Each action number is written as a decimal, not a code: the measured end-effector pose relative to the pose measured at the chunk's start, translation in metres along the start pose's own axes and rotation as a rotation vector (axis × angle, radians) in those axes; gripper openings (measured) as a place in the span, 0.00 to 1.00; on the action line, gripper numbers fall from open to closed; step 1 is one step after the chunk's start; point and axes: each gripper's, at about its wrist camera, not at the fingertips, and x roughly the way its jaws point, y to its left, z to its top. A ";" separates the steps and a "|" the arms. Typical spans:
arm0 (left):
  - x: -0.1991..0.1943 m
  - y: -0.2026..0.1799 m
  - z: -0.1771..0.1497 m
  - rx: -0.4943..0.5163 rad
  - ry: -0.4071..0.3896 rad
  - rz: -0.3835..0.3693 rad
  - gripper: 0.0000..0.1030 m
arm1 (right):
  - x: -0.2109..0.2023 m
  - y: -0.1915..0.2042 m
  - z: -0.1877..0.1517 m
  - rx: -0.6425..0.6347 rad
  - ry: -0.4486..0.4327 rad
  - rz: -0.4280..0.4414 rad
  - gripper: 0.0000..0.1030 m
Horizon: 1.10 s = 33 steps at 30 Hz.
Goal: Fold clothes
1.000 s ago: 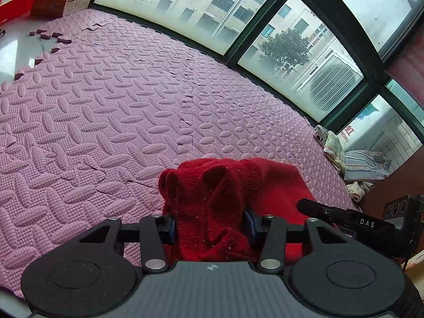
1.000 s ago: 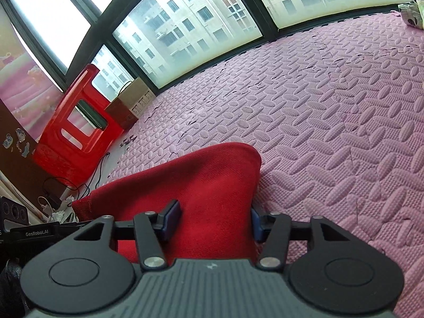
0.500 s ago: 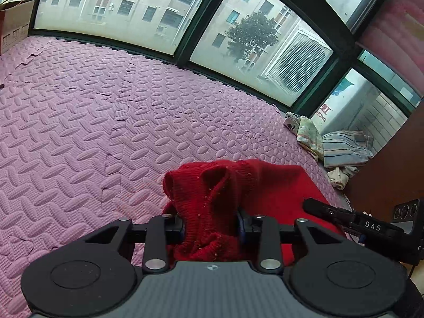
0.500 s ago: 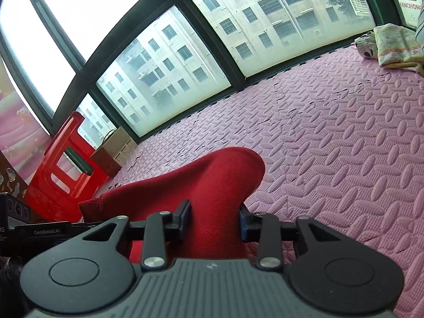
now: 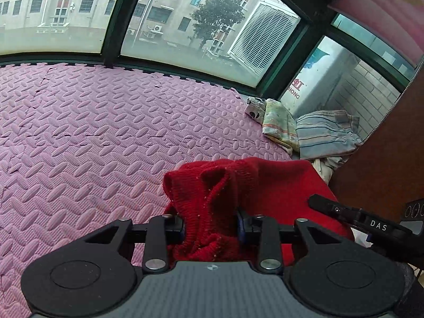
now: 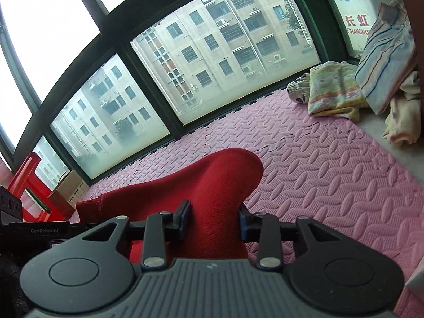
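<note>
A red knit sweater hangs between my two grippers, lifted above the pink foam mat. My left gripper is shut on a bunched ribbed edge of the sweater. My right gripper is shut on another part of the red sweater, which rises in a hump in front of the fingers. The right gripper's black body shows at the right of the left wrist view. The fingertips are hidden in the cloth.
A pile of other clothes, striped and patterned, lies by the wall at the mat's far right; it also shows in the right wrist view. Large windows border the mat. A red stool and a cardboard box stand at the left.
Both grippers have risen and tilted up with the sweater; the views now show more window and the clothes pile. Both grips have closed tighter on the cloth.
</note>
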 end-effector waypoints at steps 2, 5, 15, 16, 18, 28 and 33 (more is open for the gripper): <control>0.017 -0.008 0.007 0.001 0.014 -0.014 0.34 | 0.002 -0.010 0.006 0.001 -0.010 -0.029 0.33; 0.039 -0.017 0.011 0.011 0.040 -0.022 0.35 | 0.004 -0.024 0.015 0.002 -0.024 -0.072 0.33; 0.064 -0.021 0.004 0.051 0.077 0.031 0.52 | 0.011 -0.047 0.010 -0.036 0.006 -0.196 0.47; 0.062 -0.021 0.006 0.053 0.072 0.041 0.53 | 0.008 -0.044 0.012 -0.057 -0.008 -0.213 0.47; 0.056 -0.019 0.009 0.044 0.056 0.047 0.54 | 0.002 -0.036 0.015 -0.102 -0.040 -0.237 0.48; 0.030 -0.047 0.025 0.130 -0.103 0.014 0.33 | 0.031 -0.019 0.031 -0.179 -0.018 -0.210 0.48; 0.050 -0.049 0.023 0.160 -0.048 -0.021 0.26 | 0.055 -0.013 0.032 -0.200 0.019 -0.209 0.48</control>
